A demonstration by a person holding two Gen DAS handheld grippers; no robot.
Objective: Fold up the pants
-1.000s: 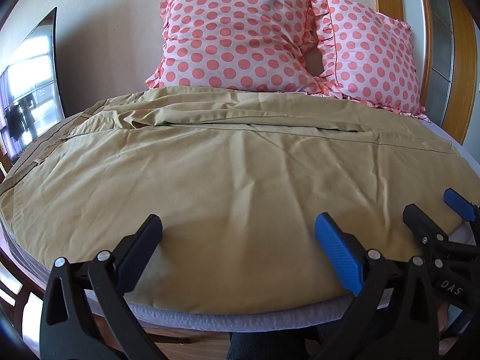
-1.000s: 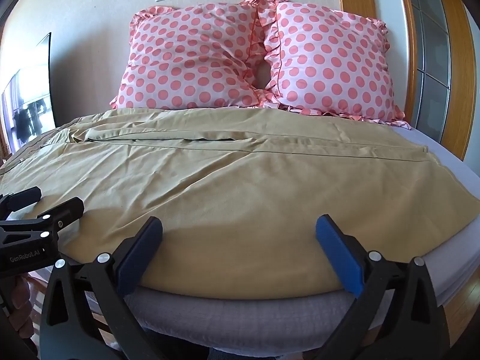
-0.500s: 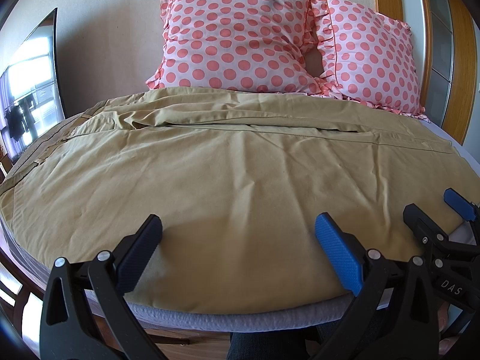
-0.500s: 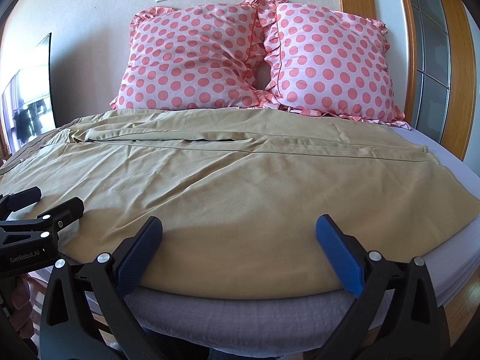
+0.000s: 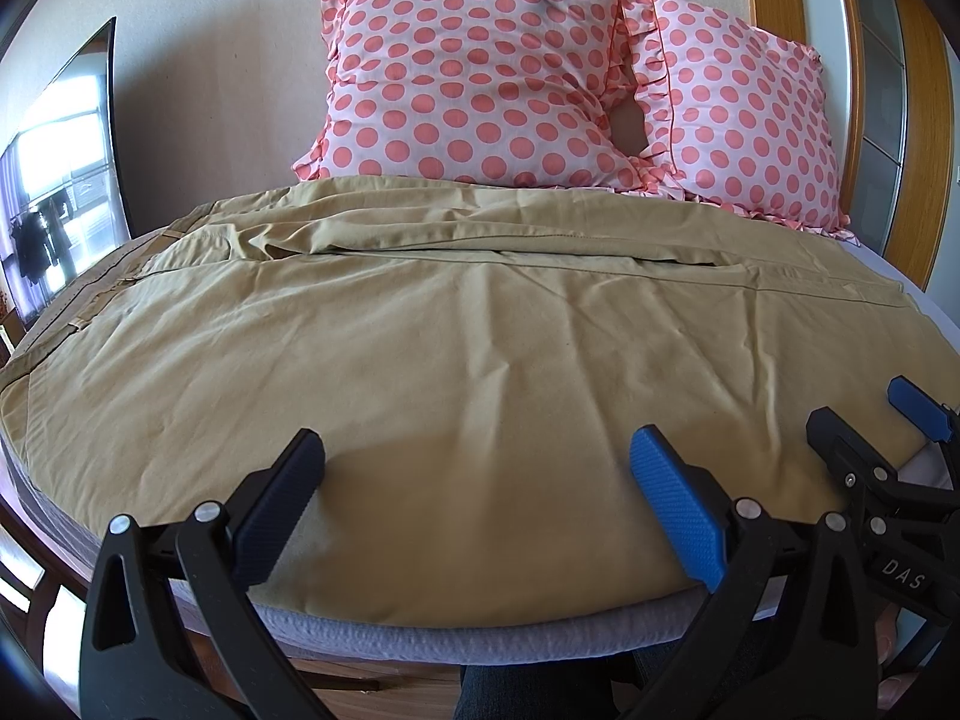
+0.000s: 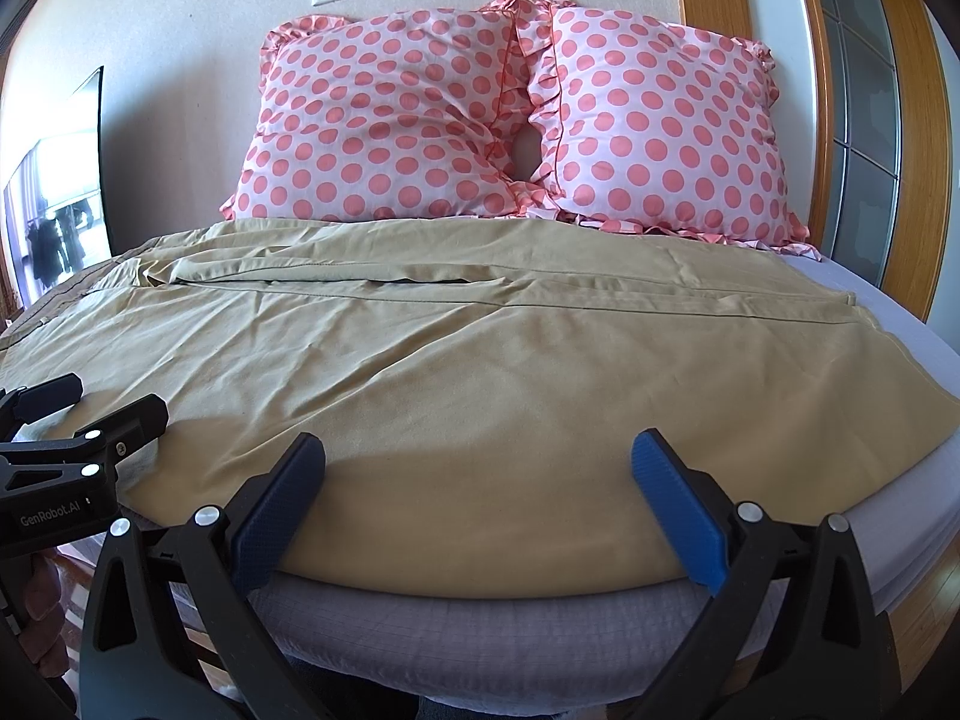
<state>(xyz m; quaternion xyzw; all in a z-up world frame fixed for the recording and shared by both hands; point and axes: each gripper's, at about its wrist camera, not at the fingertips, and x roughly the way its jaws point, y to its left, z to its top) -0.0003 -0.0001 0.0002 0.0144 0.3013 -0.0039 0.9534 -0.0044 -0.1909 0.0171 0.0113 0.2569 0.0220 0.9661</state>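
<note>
Tan pants [image 5: 456,360] lie spread flat across the bed, waistband at the left, legs running right; they also show in the right wrist view [image 6: 480,372]. My left gripper [image 5: 474,474] is open and empty, hovering over the near edge of the pants. My right gripper [image 6: 477,474] is open and empty, over the near edge further right. The right gripper shows at the right of the left wrist view [image 5: 870,420]; the left gripper shows at the left of the right wrist view [image 6: 102,402].
Two pink polka-dot pillows [image 5: 480,78] [image 6: 654,120] lean on the wall behind the pants. The grey mattress edge [image 6: 480,636] runs below the pants. A mirror [image 5: 60,180] stands left; a wooden door frame [image 6: 918,120] is right.
</note>
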